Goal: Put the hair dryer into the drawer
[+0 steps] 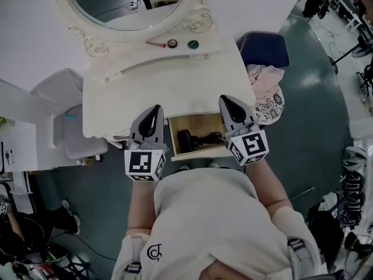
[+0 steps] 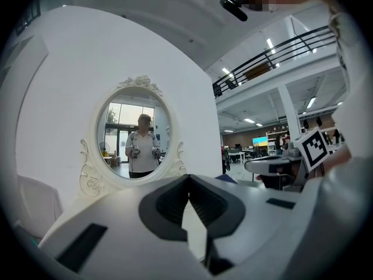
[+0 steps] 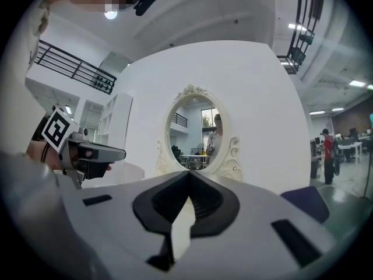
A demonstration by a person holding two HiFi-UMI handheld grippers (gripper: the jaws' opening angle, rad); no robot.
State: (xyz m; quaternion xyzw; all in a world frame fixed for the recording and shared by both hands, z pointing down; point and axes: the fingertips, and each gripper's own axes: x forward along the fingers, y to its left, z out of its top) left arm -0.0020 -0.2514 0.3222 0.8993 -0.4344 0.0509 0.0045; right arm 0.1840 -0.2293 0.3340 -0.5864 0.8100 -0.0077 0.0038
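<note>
The black hair dryer [image 1: 186, 140] lies with its cord [image 1: 211, 137] inside the open wooden drawer [image 1: 201, 152] at the front of the white dressing table [image 1: 145, 92]. My left gripper [image 1: 156, 108] hangs over the table's front edge just left of the drawer, shut and holding nothing. My right gripper [image 1: 226, 100] hovers at the drawer's right side, also shut and empty. Both point level at the oval mirror [image 2: 134, 139]. In the left gripper view the jaw tips meet [image 2: 188, 177]. The right gripper view shows the same [image 3: 189, 174].
Two small round lids [image 1: 172, 43] [image 1: 193, 44] sit at the back of the table below the mirror [image 1: 128, 4]. A blue chair [image 1: 265, 48] with clothes [image 1: 265, 95] stands to the right. A white seat [image 1: 64, 115] is on the left.
</note>
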